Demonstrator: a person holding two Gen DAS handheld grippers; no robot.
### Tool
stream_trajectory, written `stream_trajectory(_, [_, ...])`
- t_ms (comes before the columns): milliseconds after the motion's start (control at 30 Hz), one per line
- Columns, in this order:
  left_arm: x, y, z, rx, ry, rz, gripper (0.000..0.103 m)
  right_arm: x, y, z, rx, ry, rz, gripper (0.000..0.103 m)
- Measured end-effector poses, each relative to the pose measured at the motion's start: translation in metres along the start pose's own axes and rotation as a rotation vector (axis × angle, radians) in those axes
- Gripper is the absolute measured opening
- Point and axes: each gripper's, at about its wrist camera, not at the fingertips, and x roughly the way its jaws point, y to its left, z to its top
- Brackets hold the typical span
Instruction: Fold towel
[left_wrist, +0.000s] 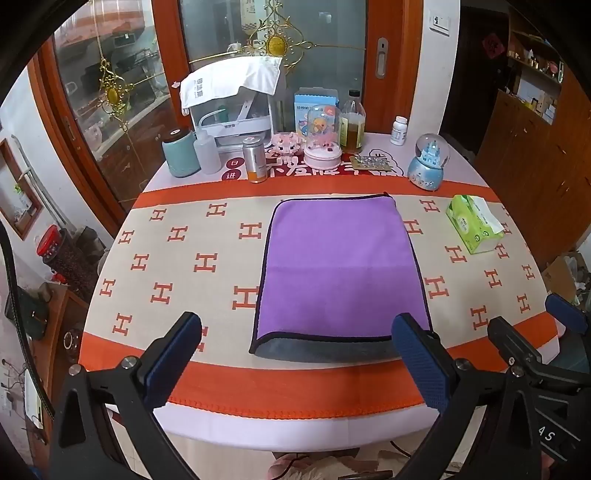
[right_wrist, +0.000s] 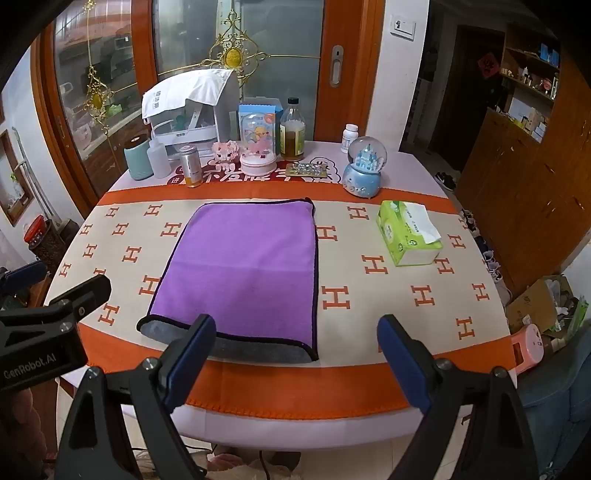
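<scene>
A purple towel (left_wrist: 343, 266) with dark trim lies folded flat on the table, its grey underside showing along the near edge; it also shows in the right wrist view (right_wrist: 247, 269). My left gripper (left_wrist: 299, 354) is open and empty, held above the table's near edge in front of the towel. My right gripper (right_wrist: 295, 350) is open and empty, just right of the towel's near right corner. The right gripper shows in the left wrist view (left_wrist: 535, 332), and the left gripper shows in the right wrist view (right_wrist: 55, 291).
The tablecloth (left_wrist: 177, 266) has an orange border. A green tissue pack (right_wrist: 408, 232) lies right of the towel. Along the back stand a blue snow globe (right_wrist: 364, 168), bottles (right_wrist: 292, 129), a can (right_wrist: 191, 165), a teal canister (right_wrist: 137, 158) and a white appliance (right_wrist: 192, 107).
</scene>
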Motion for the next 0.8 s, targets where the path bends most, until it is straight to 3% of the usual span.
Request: stream_trajectory(800, [-0.0015,0.0046,0.0077,-0.012,-0.002,-0.004,0.102,-0.0083,0.0023,0.0018,0.014,-0.032,0.01,0.09])
